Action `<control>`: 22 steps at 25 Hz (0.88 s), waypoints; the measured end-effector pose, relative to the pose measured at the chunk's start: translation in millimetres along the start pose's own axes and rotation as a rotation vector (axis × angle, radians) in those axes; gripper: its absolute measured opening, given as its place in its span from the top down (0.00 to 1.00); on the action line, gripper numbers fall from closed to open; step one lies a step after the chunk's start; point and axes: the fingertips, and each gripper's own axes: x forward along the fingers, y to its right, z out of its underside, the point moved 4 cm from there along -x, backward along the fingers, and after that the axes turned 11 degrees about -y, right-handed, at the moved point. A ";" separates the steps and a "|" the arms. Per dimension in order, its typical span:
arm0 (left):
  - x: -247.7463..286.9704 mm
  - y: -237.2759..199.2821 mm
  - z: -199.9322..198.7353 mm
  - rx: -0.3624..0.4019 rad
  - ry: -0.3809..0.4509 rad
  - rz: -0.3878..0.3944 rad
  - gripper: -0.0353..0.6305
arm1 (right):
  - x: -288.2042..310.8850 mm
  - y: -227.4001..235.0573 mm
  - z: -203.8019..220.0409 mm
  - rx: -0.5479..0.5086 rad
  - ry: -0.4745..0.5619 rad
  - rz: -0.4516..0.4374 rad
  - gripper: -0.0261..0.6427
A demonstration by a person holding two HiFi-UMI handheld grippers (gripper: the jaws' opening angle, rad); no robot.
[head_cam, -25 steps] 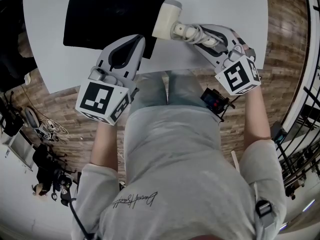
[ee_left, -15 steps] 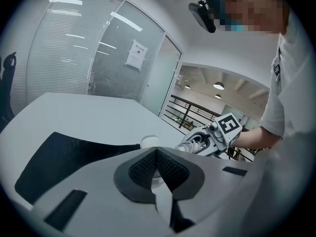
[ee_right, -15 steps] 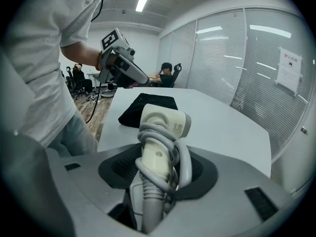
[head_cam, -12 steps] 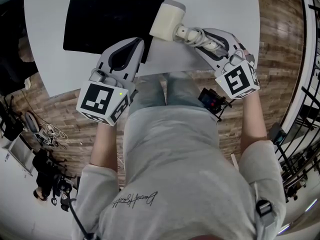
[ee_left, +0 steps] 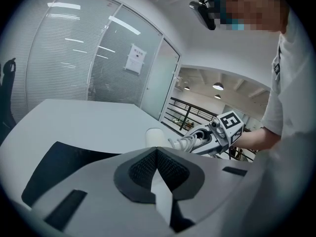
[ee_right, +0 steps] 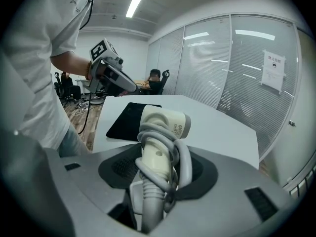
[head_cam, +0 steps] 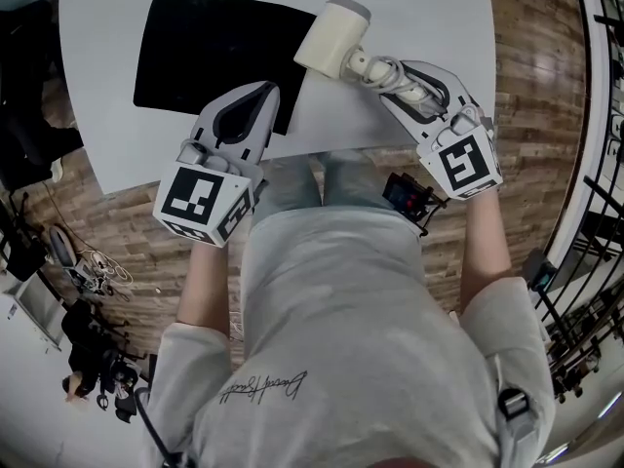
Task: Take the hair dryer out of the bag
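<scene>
Since a second ago the dryer (head_cam: 331, 35) has come clear of the bag (head_cam: 205, 52). Its head, which then overlapped the bag's right edge, now stands apart from that edge with white table (head_cam: 419, 27) showing between them. Both grippers have risen a little with it.

There is one dryer, cream-coloured, with one cord (ee_right: 180, 157) wound in loops round its handle. The right gripper (head_cam: 390, 71) holds it by that handle: in the right gripper view the jaws stand wide, one pad on each side of the wrapped handle, and the head tilts up and away from the gripper. The dryer is off the table, above its middle, nearer the near edge than the far one.

There is one bag, black and flat, lying on the table to the left of the dryer. Its near edge runs roughly along the table's near edge, a little way in from it.

The left gripper (head_cam: 265, 91) has its jaws closed together. In its own view the pads meet at the tip with nothing seen between them, and the bag (ee_left: 59, 167) lies flat just to the left of them. From above its tip sits over the bag's near right corner; I cannot tell whether it touches the cloth. Its body reaches back across the table's near edge.

Two grippers in all, each with one marker cube.
</scene>
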 end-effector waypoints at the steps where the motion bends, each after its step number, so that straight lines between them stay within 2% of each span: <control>1: -1.9 0.0 -1.5 0.002 0.004 -0.002 0.93 | -2.1 0.5 -3.5 -0.001 0.005 0.004 0.63; 16: -39.6 4.4 -21.9 0.043 0.081 -0.050 0.93 | -33.0 5.5 -62.5 -0.005 0.092 0.056 0.63; 22: -59.1 -0.1 -29.3 0.055 0.113 -0.069 0.93 | -37.9 -2.3 -86.5 0.022 0.130 0.037 0.63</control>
